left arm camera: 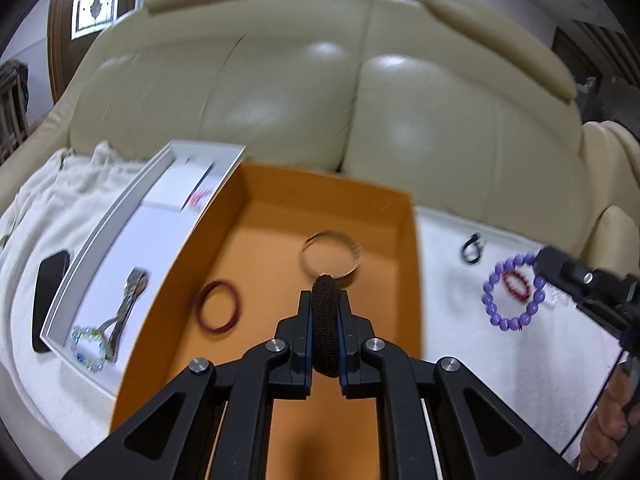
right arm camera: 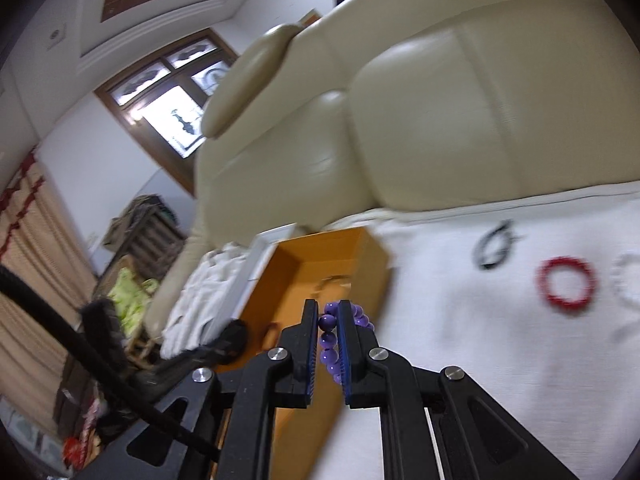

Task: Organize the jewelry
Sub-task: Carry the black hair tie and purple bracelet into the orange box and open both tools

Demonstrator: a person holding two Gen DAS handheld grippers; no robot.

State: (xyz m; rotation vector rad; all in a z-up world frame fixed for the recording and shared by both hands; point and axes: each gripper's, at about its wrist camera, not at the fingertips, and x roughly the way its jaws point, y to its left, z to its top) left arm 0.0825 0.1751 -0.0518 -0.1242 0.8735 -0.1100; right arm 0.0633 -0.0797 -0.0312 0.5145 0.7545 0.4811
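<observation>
The left tool point(left arm camera: 325, 322) pinches a dark brown hair tie point(left arm camera: 325, 320) over an orange box point(left arm camera: 256, 236). The right tool point(right arm camera: 328, 344) grips purple beads point(right arm camera: 329, 340); right of it lie a red ring point(right arm camera: 565, 285) and a blurred, possibly white one point(right arm camera: 628, 280).

A dark brown fabric hair band point(left arm camera: 325, 322) stands on edge, pinched between the left tongs point(left arm camera: 325, 300) above the open orange box point(left arm camera: 414, 264). On the box floor lie a thin gold bangle point(left arm camera: 331, 256) and, nearer the left wall, a dark red bangle point(left arm camera: 218, 307), apart from each other. A purple bead bracelet point(right arm camera: 332, 340) is clamped in the right tongs point(right arm camera: 329, 314). A red bead bracelet point(right arm camera: 566, 285) and a small black ring-shaped piece point(right arm camera: 494, 246) lie flat on the white cloth point(right arm camera: 460, 320). The neighbouring white tray point(left arm camera: 132, 240) holds a blue-green bead bracelet point(left arm camera: 89, 347) and a metal watch point(left arm camera: 128, 300).
</observation>
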